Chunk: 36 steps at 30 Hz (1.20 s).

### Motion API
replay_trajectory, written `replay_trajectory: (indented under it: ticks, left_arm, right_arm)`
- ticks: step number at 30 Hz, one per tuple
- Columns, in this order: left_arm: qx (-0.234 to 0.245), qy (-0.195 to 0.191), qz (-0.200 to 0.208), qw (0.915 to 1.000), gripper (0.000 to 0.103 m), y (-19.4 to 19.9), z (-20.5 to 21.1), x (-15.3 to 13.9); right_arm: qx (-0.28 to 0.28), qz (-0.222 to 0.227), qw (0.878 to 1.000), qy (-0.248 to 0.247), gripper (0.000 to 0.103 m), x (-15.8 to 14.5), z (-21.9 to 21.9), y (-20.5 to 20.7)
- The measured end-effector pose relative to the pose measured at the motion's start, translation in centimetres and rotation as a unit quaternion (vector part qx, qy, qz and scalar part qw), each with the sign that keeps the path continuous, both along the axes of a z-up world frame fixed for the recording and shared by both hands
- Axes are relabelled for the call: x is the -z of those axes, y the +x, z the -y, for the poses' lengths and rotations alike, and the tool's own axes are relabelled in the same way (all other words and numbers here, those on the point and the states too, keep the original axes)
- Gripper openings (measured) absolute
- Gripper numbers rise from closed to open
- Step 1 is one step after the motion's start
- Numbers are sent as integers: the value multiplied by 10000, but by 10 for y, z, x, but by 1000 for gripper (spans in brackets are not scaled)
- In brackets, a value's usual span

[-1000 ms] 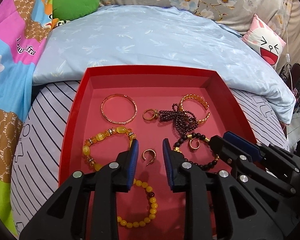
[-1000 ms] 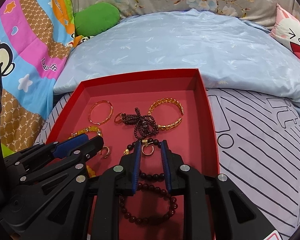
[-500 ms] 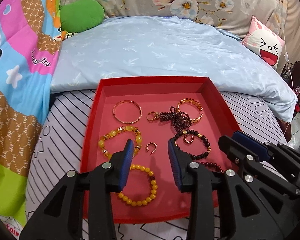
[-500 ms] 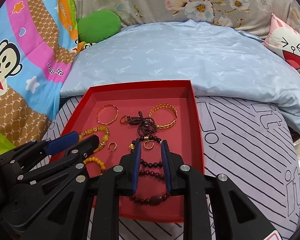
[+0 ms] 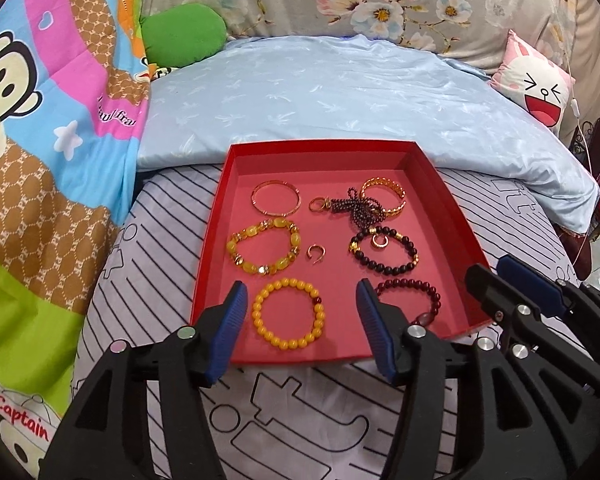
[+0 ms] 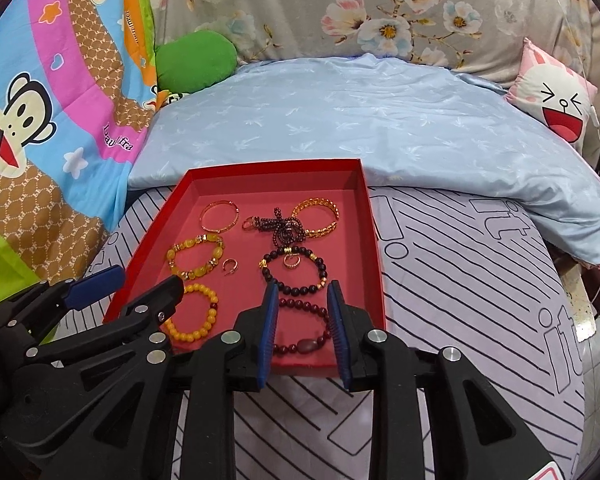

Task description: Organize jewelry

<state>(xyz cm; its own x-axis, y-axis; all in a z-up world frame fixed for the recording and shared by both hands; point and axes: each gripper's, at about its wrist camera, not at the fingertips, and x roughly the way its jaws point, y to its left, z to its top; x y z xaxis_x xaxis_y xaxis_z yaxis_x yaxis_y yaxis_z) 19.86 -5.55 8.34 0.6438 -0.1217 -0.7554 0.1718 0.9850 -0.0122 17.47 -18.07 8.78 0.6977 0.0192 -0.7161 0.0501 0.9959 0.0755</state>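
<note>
From the left wrist camera, the left gripper (image 5: 300, 320) hangs at 6 o'clock with its jaws spread wide and nothing between them, above the near edge of the red tray (image 5: 216, 216). The yellow bead bracelet (image 5: 288, 319) lies framed between its blue pads (image 5: 230, 330). Toward 12 o'clock from it sit a small gold ring (image 5: 315, 253), an amber bracelet (image 5: 265, 252) at 10 o'clock and a thin gold bangle (image 5: 276, 199) beyond. The dark bead bracelet (image 5: 383, 251) and the dark red bracelet (image 5: 412, 300) lie at 2 o'clock. The right gripper (image 5: 512, 284) enters at 3 o'clock beside the tray's right wall.

From the right wrist camera, the right gripper (image 6: 302, 328) sits at 6 o'clock, jaws parted and empty, over the tray's (image 6: 374, 240) near right corner, straddling the dark red bracelet (image 6: 302, 330). The dark bead bracelet (image 6: 294, 270) lies just beyond, and a purple bead strand (image 6: 284, 226) tangles against a gold cuff (image 6: 318, 216) at 12 o'clock. The left gripper (image 6: 128, 284) reaches in from 9 o'clock, open, over the tray's left wall.
</note>
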Motion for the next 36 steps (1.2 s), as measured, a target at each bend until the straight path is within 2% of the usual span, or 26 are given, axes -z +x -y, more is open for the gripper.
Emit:
replay_trajectory:
  ticks: [5, 7, 9, 13, 19, 24, 36]
  left_arm:
    - [-66, 66, 6, 10000, 63, -12, -4, 2]
    - [-159, 90, -18, 9998, 71, -15, -8, 4]
    - [-250, 99, -6, 9996, 76, -17, -10, 5]
    - [-347, 93, 52, 9993, 83, -22, -15, 6]
    - [-385, 205, 22, 9990, 84, -26, -16, 11]
    - [-422, 214, -64, 9989, 85, -27, -18, 16]
    - [-514, 241, -130, 9983, 93, -28, -23, 20]
  right_arm:
    - [72, -22, 10000, -42, 36, 2, 1, -12]
    - [109, -26, 9999, -38, 40, 3, 2, -15]
    - [185, -7, 9998, -23, 47, 4, 4, -19]
    - [280, 29, 9996, 11, 55, 5, 8, -24]
    - [315, 9, 9995, -87, 59, 9, 7, -29]
    - [400, 18, 9992, -38, 69, 12, 10, -33]
    - [499, -25, 9987, -9, 84, 16, 15, -34]
